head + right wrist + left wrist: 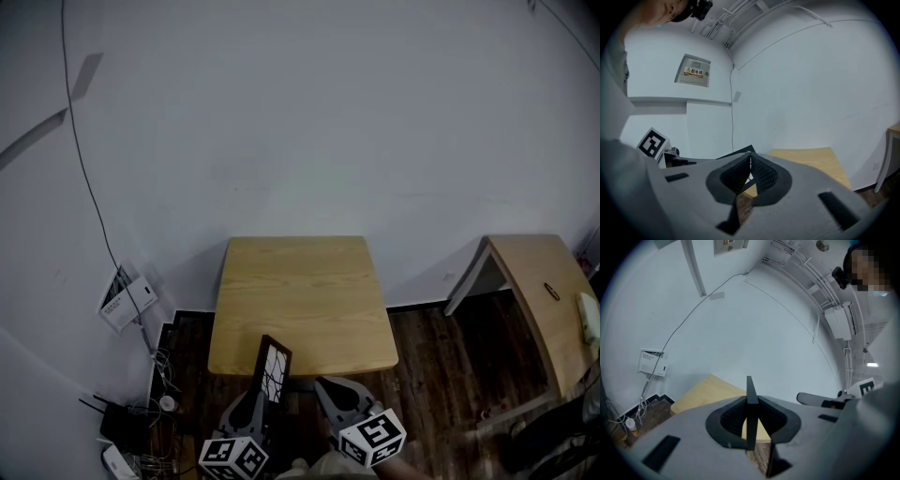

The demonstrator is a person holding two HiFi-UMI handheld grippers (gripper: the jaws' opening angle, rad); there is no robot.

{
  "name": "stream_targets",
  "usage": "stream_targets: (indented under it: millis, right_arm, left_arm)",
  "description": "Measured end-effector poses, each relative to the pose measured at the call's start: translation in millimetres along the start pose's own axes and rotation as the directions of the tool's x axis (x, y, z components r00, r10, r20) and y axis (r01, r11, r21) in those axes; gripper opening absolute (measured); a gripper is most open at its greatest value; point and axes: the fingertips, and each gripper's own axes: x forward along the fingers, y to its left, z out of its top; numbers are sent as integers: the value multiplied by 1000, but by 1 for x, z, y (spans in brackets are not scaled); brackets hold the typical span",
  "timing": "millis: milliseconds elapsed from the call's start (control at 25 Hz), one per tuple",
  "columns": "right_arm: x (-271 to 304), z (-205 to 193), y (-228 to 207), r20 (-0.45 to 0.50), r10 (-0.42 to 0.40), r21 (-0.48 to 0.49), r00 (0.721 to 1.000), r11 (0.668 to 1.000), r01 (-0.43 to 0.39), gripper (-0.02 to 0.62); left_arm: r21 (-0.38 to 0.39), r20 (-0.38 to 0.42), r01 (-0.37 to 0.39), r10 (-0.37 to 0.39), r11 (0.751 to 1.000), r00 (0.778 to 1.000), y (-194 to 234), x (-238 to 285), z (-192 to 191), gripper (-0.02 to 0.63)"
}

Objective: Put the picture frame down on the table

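The picture frame stood upright in the air at the near edge of the wooden worktop, towards its left corner, not resting on it. The left gripper was clamped on the frame's lower part; in the left gripper view the frame showed edge-on, pinched between the two jaws. The right gripper hung just beside it on the right, its jaws closed together at the tips with nothing held between them. A second wooden table stood well apart to the right, over a dark wood floor. A white wall box hung low on the left
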Motion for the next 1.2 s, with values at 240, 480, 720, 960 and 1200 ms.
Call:
stream_targets:
  millis: [240, 480, 720, 960, 1200]
  right_arm:
    - [7, 0, -17, -10, -22, 14, 1000, 1000, 22, 0]
    - [31, 4, -46, -23, -6, 4, 1000, 1000, 6, 0]
    - [63, 21, -85, -18, 29, -20, 999, 999, -29, 0]
    - [90, 28, -117, -40, 72, -30, 997, 997, -73, 0]
    - [111, 28, -146, -56, 101, -28, 993, 994, -103, 0]
  left_arm:
    - [-11, -8, -16, 16, 1000, 1000, 8, 19, 3, 61]
    - [-15, -15, -29, 28, 999, 999, 11, 51, 5, 61]
    - [-27, 6, -29, 29, 999, 1000, 16, 98, 3, 61]
    - [-55, 12, -66, 67, 996, 998, 22, 137, 5, 61]
    - [-74, 11, -103, 104, 992, 995, 25, 168, 2, 61]
